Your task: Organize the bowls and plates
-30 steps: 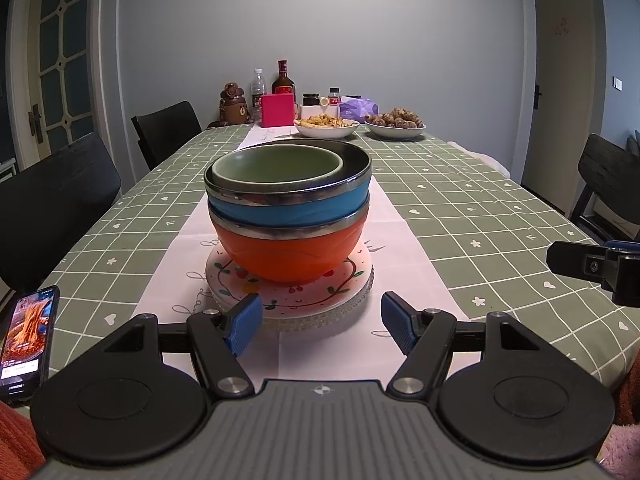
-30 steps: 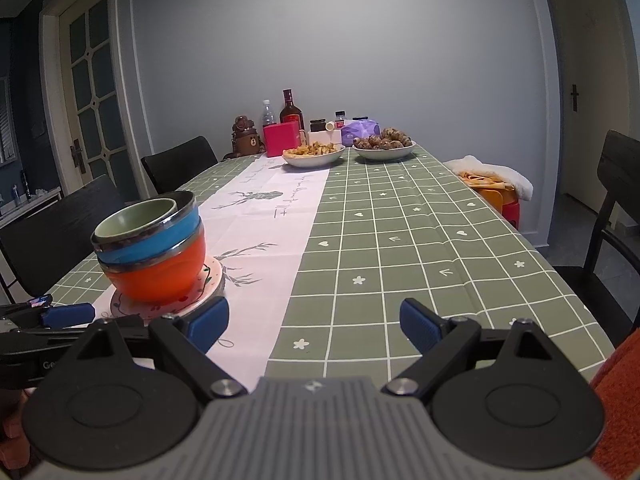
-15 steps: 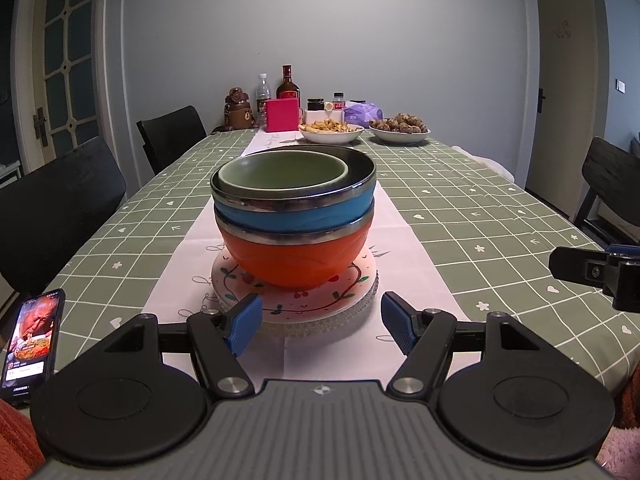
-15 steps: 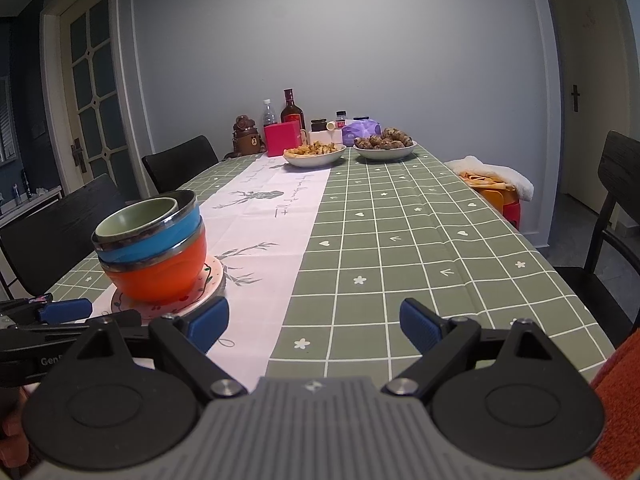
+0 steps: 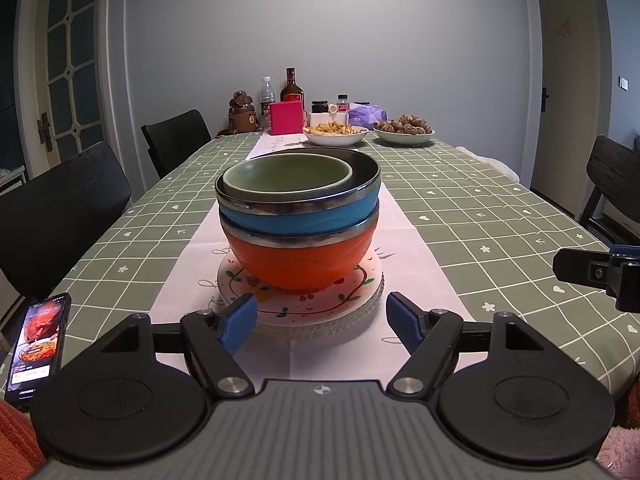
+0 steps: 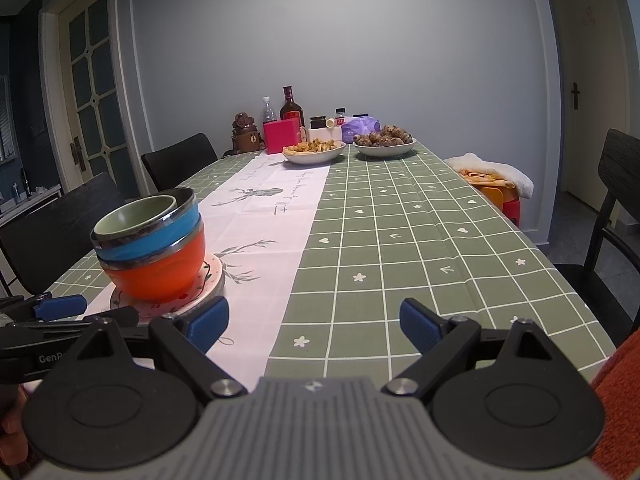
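Observation:
A stack stands on the white table runner: a green bowl (image 5: 288, 176) inside a blue bowl (image 5: 300, 218), inside an orange bowl (image 5: 300, 264), on a floral plate (image 5: 308, 304) over a clear glass plate (image 5: 320, 326). My left gripper (image 5: 320, 320) is open and empty just in front of the plates, apart from them. My right gripper (image 6: 312, 322) is open and empty to the right of the stack (image 6: 156, 256), over the green checked tablecloth. The left gripper (image 6: 60, 308) shows at the left edge of the right wrist view.
A phone (image 5: 38, 344) lies at the table's near left edge. Two white dishes of food (image 5: 336, 134), bottles (image 5: 292, 88) and a pink box (image 5: 286, 118) stand at the far end. Black chairs (image 5: 64, 216) line the left side, and one chair (image 6: 616, 220) is on the right.
The left wrist view has shifted slightly back and up from the stack. Both grippers stay open and the stack has not moved.

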`<action>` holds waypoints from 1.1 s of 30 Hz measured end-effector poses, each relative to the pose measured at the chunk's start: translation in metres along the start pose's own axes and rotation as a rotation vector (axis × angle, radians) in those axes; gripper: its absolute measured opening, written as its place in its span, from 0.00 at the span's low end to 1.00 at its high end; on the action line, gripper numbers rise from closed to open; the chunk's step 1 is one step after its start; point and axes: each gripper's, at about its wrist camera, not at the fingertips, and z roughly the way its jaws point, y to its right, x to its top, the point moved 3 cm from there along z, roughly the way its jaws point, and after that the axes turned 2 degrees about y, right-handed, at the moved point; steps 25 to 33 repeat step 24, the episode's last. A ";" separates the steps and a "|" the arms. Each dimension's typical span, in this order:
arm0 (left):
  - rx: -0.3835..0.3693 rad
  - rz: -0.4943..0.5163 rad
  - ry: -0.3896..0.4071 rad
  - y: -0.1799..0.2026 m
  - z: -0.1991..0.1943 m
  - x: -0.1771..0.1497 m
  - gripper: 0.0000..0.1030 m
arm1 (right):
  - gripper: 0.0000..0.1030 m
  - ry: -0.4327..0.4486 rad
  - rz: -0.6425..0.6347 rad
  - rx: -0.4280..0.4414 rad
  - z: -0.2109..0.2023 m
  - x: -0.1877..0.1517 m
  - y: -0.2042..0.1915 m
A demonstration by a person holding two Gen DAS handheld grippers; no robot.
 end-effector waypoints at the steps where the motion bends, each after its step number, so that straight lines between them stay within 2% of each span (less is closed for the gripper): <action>1: -0.001 -0.001 0.000 0.000 0.000 0.000 0.84 | 0.88 0.000 0.000 0.000 0.000 0.000 0.000; 33: -0.017 -0.004 0.004 0.001 -0.001 -0.001 0.84 | 0.88 -0.014 0.008 0.000 0.005 -0.001 0.000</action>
